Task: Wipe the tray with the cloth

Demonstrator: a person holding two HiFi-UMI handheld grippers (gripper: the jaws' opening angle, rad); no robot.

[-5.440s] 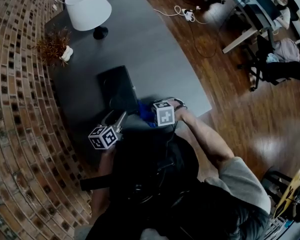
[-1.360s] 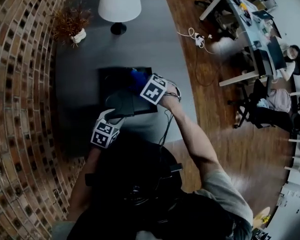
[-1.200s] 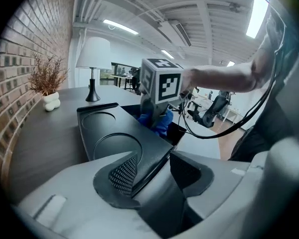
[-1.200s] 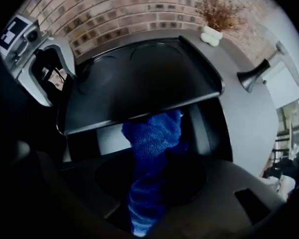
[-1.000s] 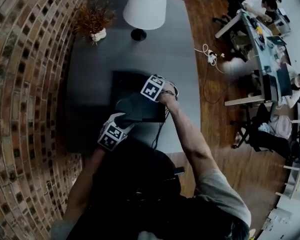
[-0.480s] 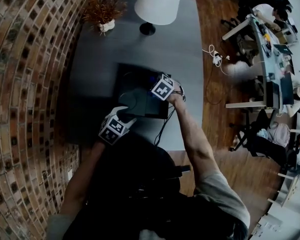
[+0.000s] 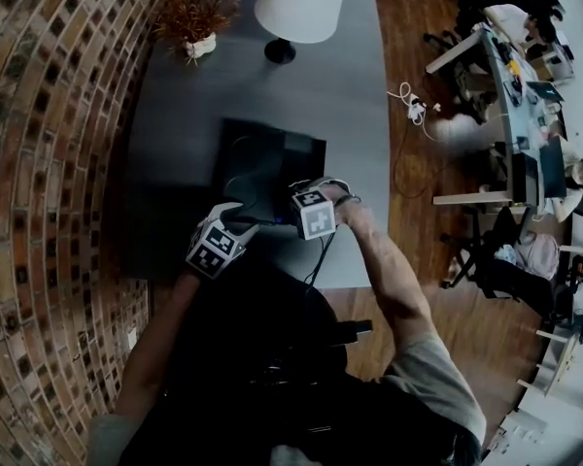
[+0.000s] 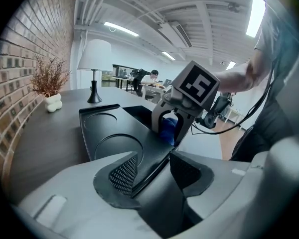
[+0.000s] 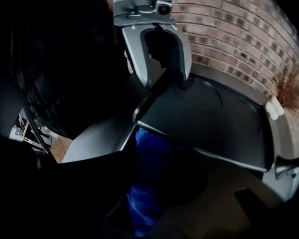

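- Head view: the black moulded tray [image 7: 272,158] with round recesses lies on the grey desk [image 7: 360,115]. The left gripper [image 7: 235,229] is at the tray's 7 o'clock corner and the right gripper [image 7: 301,200] at its 5 o'clock edge. With both grippers on the near edge, a hard stroke towards 12 o'clock could swing or slide the tray, which is probably held at that one corner only. The white-shaded lamp [image 7: 299,3] is well apart and at no risk.
- Left gripper view: the left gripper [image 8: 149,168] is clamped on the tray's [image 8: 114,133] thin rim. That narrow bite could slip or tip the corner up if wiping presses down far from it. The right gripper [image 8: 170,137] stands near at 1 o'clock, squeezing the wadded blue cloth [image 8: 165,126], so a careless sweep back could knock the two grippers together.
- Right gripper view: the right gripper [image 9: 154,193] is closed on the cloth [image 9: 142,158]. The cloth hangs at the tray's [image 9: 209,118] near rim, seemingly off the surface and over the desk [image 9: 89,143]. Pushed forward low, the wad could snag under the rim, lift the tray or pull loose. The left gripper [image 9: 162,76] bites the corner at 12 o'clock.
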